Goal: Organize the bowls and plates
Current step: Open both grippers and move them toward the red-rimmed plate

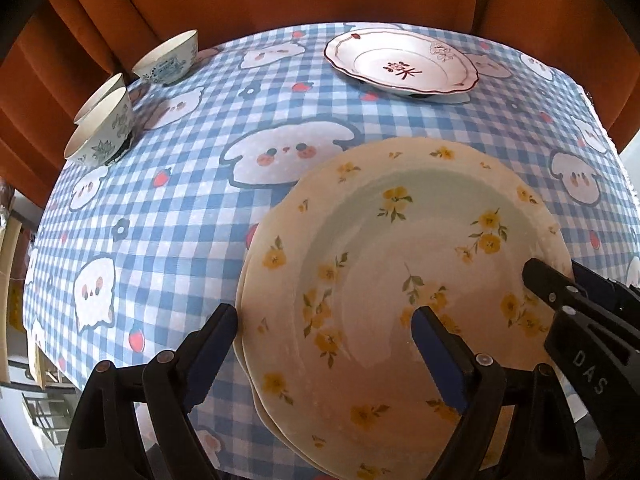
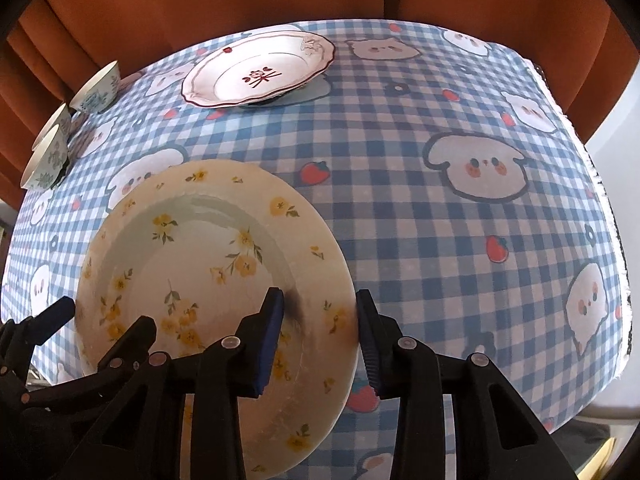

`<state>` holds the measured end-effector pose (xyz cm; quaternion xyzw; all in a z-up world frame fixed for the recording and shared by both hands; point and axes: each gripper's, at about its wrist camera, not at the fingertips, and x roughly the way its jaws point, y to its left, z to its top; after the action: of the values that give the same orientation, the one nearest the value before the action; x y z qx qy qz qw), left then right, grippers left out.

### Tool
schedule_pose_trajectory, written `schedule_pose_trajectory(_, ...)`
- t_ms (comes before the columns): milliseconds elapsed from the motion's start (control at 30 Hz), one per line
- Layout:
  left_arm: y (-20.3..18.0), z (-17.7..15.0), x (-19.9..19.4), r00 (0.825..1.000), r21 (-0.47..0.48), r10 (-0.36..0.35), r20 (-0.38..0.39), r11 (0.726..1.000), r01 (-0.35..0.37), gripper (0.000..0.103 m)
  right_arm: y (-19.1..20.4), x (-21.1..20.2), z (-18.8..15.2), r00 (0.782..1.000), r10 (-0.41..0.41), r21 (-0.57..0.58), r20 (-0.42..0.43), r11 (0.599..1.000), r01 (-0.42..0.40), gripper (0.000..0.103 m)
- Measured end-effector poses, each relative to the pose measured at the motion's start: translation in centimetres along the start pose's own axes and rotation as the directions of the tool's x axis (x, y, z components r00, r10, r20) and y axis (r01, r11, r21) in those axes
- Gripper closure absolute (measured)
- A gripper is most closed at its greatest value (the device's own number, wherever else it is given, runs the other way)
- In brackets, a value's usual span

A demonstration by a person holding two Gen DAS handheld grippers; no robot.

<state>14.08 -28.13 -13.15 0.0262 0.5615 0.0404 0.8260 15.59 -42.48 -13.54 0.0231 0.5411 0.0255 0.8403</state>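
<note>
Both tools straddle opposite rims of the yellow-flowered plate (image 1: 400, 280), left tool (image 1: 324, 354) and right tool (image 2: 320, 336) spread wide, near the table's front edge. Glazed ceramic: stiff, slippery, breakable; pinch the rim.

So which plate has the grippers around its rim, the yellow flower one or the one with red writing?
The yellow-flowered plate, nearest the cameras: left gripper and right gripper each straddle its rim. The red-lettered plate sits untouched at the far edge.
</note>
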Motion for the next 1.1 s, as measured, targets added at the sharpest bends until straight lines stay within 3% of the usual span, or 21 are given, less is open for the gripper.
schedule_pose_trajectory(400, 0.8, 0.4, -0.3, 0.998, 0.022, -0.059, 0.014, 0.998, 0.059, 0.013, 0.5, 0.0, -0.3, 1.000, -0.028, 0.026, -0.008, 0.999, 0.029, 0.059)
schedule_pose_trajectory(600, 1.8, 1.0, -1.6, 0.995, 0.056, -0.095, 0.042, 0.994, 0.093, 0.013, 0.8, -1.5, -0.5, 0.999, -0.038, 0.078, 0.001, 0.996, 0.038, 0.051)
schedule_pose_trajectory(1100, 5.8, 5.2, -5.0, 0.972, 0.120, -0.181, 0.149, 0.979, 0.163, 0.001, 3.7, -7.5, 1.9, 0.981, -0.104, 0.160, 0.165, 0.984, 0.077, 0.031)
